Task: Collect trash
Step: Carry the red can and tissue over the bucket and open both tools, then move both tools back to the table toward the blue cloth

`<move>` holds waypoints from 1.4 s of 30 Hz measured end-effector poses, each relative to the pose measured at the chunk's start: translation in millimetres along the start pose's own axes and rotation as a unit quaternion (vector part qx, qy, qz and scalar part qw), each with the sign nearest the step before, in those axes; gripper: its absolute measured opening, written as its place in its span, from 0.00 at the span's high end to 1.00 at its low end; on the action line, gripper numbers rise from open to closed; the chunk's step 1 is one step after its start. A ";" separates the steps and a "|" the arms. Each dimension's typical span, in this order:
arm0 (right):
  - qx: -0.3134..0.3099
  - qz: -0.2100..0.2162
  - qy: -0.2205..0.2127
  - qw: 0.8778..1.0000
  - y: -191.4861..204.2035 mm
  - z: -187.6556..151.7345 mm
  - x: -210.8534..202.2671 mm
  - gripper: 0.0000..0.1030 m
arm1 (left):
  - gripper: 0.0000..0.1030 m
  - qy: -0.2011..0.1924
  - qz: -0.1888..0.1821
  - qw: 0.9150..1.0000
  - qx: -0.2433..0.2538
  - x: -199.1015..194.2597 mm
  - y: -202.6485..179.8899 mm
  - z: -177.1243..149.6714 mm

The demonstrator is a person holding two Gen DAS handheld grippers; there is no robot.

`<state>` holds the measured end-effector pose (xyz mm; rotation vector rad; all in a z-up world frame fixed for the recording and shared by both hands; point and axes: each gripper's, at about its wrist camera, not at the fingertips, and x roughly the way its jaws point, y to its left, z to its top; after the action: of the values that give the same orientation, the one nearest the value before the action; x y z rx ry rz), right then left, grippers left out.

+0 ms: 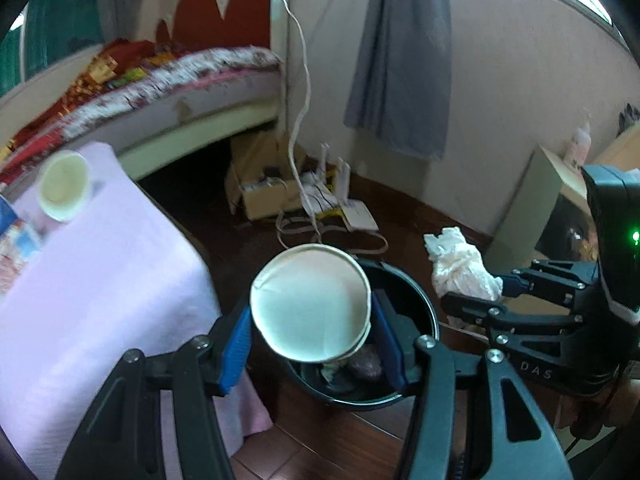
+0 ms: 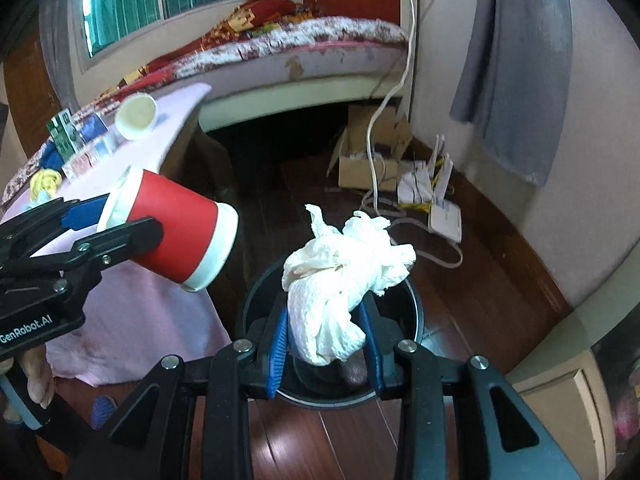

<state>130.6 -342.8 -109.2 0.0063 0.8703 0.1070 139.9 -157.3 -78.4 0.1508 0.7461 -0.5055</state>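
A: Where is the trash sitting right now?

B: Two pieces are being carried. The red paper cup [image 2: 176,228] is lying on its side between the blue pads of the left tool [image 1: 310,340], mouth facing that tool's own camera, so from there only the pale inside [image 1: 310,300] is showing. The crumpled white tissue [image 2: 340,276] is sticking up out of the right tool [image 2: 326,344].

A: So both tools are gripping?

B: Yes. The left tool's jaws are standing fairly wide, pressing on the cup's sides near the rim. The right tool's jaws are narrower, pinching the lower part of the tissue wad.

A: And the bin?

B: The black round bin [image 1: 424,304] is standing on the dark wooden floor [image 2: 320,448], directly below both tools. Something dark and something pale are lying in its bottom; I cannot tell what they are.

A: Anything else nearby?

B: Just left of the bin, the table [image 1: 100,288] is wearing a pink cloth, and a second paper cup [image 1: 64,186] is lying tipped on it, mouth showing. Small cartons and packets [image 2: 74,140] are sitting farther along it. Behind, a bed [image 2: 320,52] with a red patterned cover is standing against the wall, with a cardboard box [image 2: 364,160] and white cables [image 2: 412,224] on the floor beside it.
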 end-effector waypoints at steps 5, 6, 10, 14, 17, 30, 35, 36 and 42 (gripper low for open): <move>-0.014 0.010 0.035 0.999 -9.9 -22.2 35.0 0.66 | 0.45 0.041 -0.016 0.999 -0.010 35.3 5.1 -9.9; -0.020 0.011 0.038 0.999 -9.8 -24.6 39.7 0.66 | 0.45 0.046 -0.017 0.999 -0.011 40.5 5.5 -12.0; -0.047 0.019 0.054 0.997 -5.7 -28.4 62.0 0.66 | 0.45 0.071 -0.025 0.997 -0.010 62.9 2.9 -16.3; -0.066 0.024 0.081 0.994 -4.8 -34.3 89.3 0.65 | 0.45 0.087 -0.032 0.996 -0.004 78.4 1.1 -18.6; -0.073 0.027 0.090 0.993 -4.8 -38.8 101.0 0.65 | 0.44 0.095 -0.041 0.995 -0.007 85.4 0.8 -21.0; -0.108 -0.057 0.080 0.989 -10.4 -58.5 108.9 0.07 | 0.07 0.090 -0.004 0.995 -0.030 77.3 14.4 -26.9; -0.092 -0.058 0.088 0.990 -12.7 -53.4 96.8 0.07 | 0.07 0.080 0.021 0.996 -0.041 56.7 23.1 -28.5; -0.089 -0.062 0.087 0.990 -12.7 -51.6 92.8 0.07 | 0.07 0.077 0.025 0.996 -0.042 52.9 24.4 -28.7; -0.054 -0.071 0.070 0.994 -6.0 -31.4 58.5 0.07 | 0.07 0.060 0.033 0.996 -0.053 24.2 29.4 -26.3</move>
<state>144.5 -344.3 -174.4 -0.1659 1.0014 0.0222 153.3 -132.9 -115.4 0.1077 0.8812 -0.3964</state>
